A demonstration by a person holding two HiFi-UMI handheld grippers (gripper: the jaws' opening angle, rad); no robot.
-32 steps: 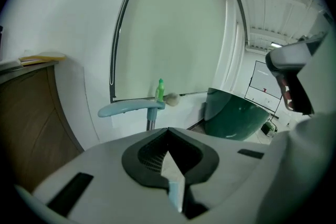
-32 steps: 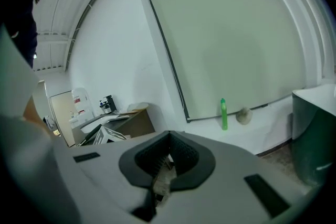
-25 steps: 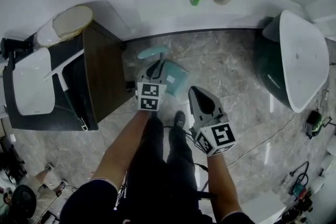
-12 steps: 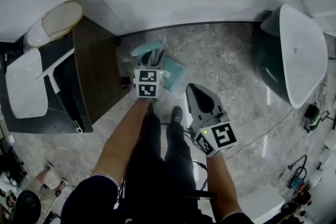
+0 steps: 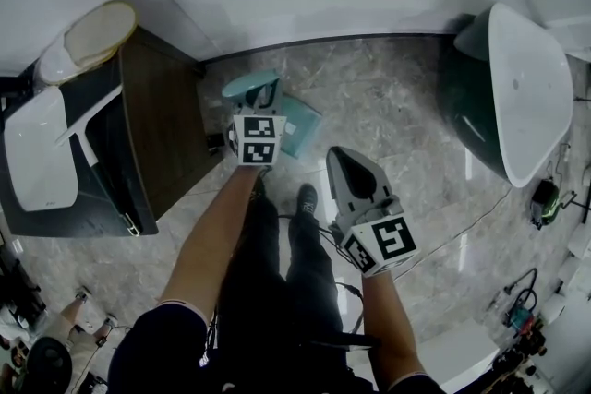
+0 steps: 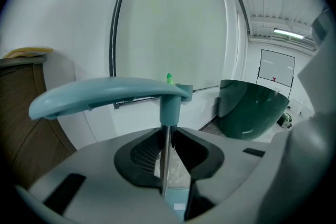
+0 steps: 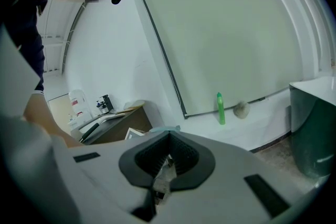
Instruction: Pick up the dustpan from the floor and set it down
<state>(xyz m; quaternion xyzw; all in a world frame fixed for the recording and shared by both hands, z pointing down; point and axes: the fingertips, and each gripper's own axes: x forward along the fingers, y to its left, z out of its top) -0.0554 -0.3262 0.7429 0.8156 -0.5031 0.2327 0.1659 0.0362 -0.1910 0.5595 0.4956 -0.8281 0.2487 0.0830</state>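
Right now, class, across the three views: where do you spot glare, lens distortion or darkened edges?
Head view: glare streaks the marble floor, and the baseboard bows. Left gripper view: fisheye bends the wall pipe into an arc; the dustpan handle looms large. Right gripper view: black corners and a curved board frame.

Teal dustpan (image 5: 305, 115) upright on marble floor (image 5: 388, 97), pan flat down, thin metal shaft vertical, curved teal grip on top, near dark wooden cabinet (image 5: 171, 125)
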